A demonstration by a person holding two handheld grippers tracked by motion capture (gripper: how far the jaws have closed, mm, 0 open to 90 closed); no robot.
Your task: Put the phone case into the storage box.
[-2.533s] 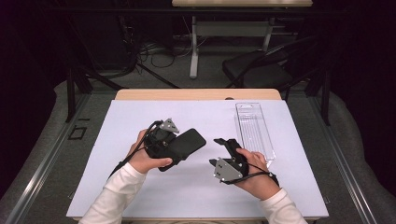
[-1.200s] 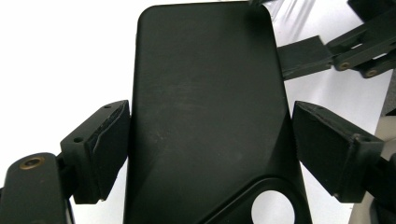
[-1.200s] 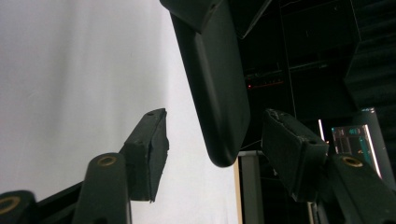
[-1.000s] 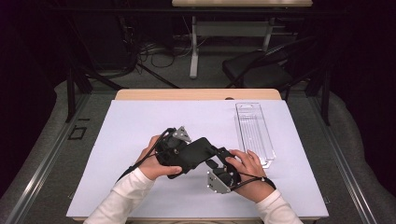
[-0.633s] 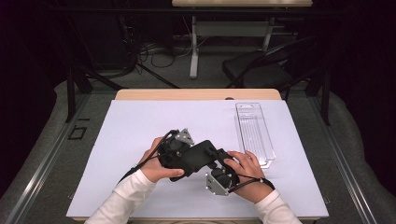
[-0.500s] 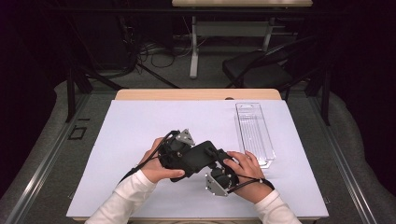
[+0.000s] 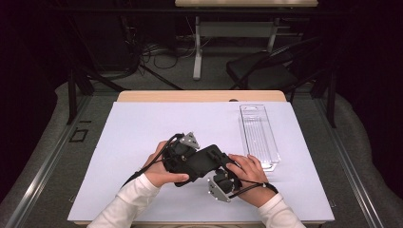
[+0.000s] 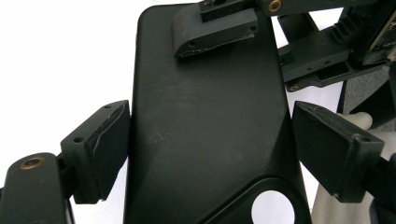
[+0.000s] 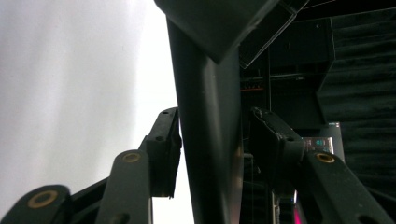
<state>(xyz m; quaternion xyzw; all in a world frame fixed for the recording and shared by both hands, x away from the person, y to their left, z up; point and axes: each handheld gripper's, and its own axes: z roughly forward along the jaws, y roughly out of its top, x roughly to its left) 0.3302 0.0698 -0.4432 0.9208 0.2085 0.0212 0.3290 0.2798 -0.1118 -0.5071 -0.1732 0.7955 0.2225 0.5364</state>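
Flat black rectangular phone case (image 7: 205, 163), long axis eight to two o'clock, clamped across by left gripper (image 8: 205, 149); right gripper (image 9: 212, 149) closing around its end, contact unclear.

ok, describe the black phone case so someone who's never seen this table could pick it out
Start from the white table and go to the near middle, where the person's two hands meet. The phone case is the flat black slab spanning between the left claw and the right claw. Unlike the clear plastic tray lying to its right, it is opaque, matte, round-cornered and has a round hole.
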